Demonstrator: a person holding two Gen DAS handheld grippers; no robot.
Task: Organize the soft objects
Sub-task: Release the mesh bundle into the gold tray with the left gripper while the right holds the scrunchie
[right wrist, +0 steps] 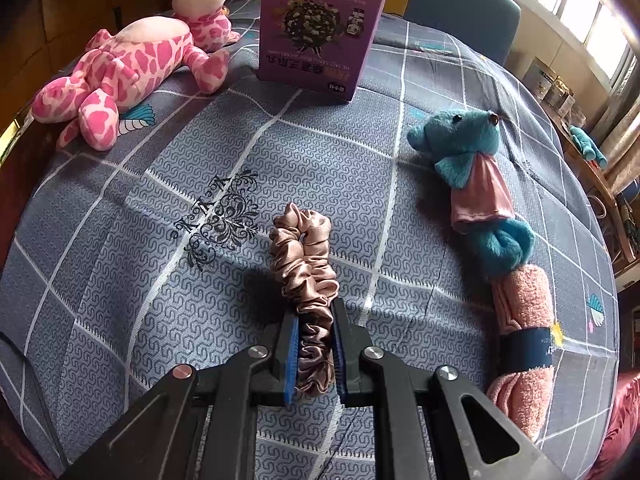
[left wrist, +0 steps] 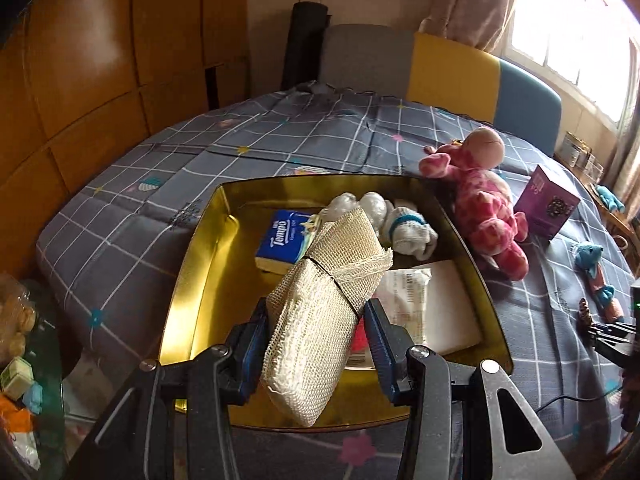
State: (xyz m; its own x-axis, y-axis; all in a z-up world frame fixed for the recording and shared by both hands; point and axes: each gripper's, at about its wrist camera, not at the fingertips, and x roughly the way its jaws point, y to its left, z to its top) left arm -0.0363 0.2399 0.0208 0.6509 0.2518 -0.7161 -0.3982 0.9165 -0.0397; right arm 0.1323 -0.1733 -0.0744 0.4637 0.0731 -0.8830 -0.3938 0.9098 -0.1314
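Note:
My left gripper is shut on a cream mesh cloth roll bound by a dark band, held over the gold tin tray. In the tray lie a blue tissue pack, a white sock bundle, clear wrapped balls and a white packet. My right gripper is shut on a champagne satin scrunchie that rests on the checked cloth. A pink spotted plush lies at the far left, a teal bear to the right.
A purple box stands behind the scrunchie. A rolled pink towel with a dark band lies below the teal bear. Chairs stand at the table's far edge. A side table with clutter is at the left.

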